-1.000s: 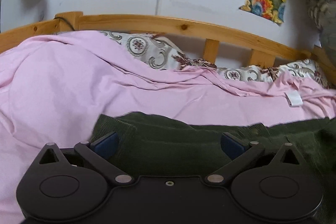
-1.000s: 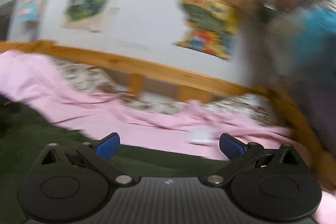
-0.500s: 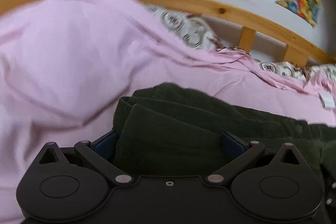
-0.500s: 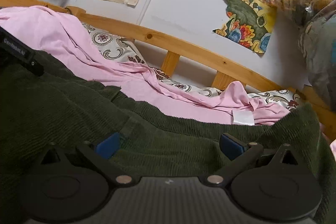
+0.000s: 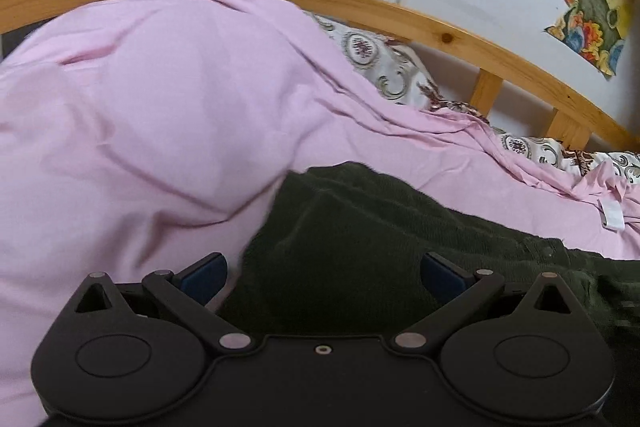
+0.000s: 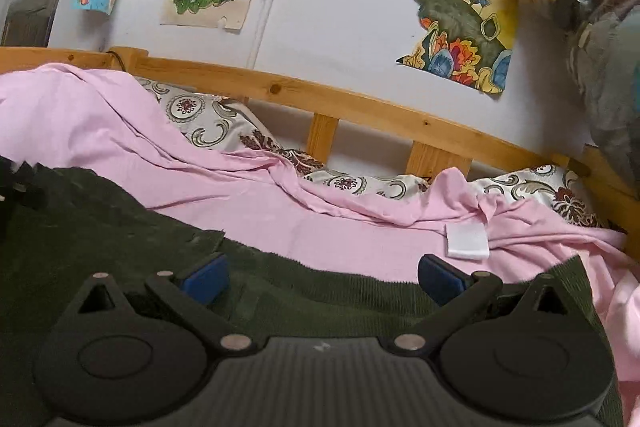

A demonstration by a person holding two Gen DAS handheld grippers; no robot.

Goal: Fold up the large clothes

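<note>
A dark green corduroy garment (image 5: pixel 360 235) lies on a pink sheet (image 5: pixel 140 115) on a bed. In the left wrist view a folded, bunched end of it sits between the blue pads of my left gripper (image 5: pixel 323 273), whose jaws stand wide open. In the right wrist view the garment (image 6: pixel 120 247) lies flatter and spreads left and right under my right gripper (image 6: pixel 322 274), which is also wide open just above the garment's far edge. The other gripper's dark body shows at the left edge (image 6: pixel 20 187).
A wooden bed rail (image 6: pixel 360 107) runs along the wall behind the bed. A patterned pillow (image 6: pixel 208 119) lies under the pink sheet's edge. A white label (image 6: pixel 467 241) is on the sheet. Posters hang on the wall. A grey bundle (image 6: pixel 612 59) hangs at the right.
The left gripper has moved down and left so the garment's bunched end fills the gap. The right gripper has shifted so the garment sits lower and flatter in its view.
</note>
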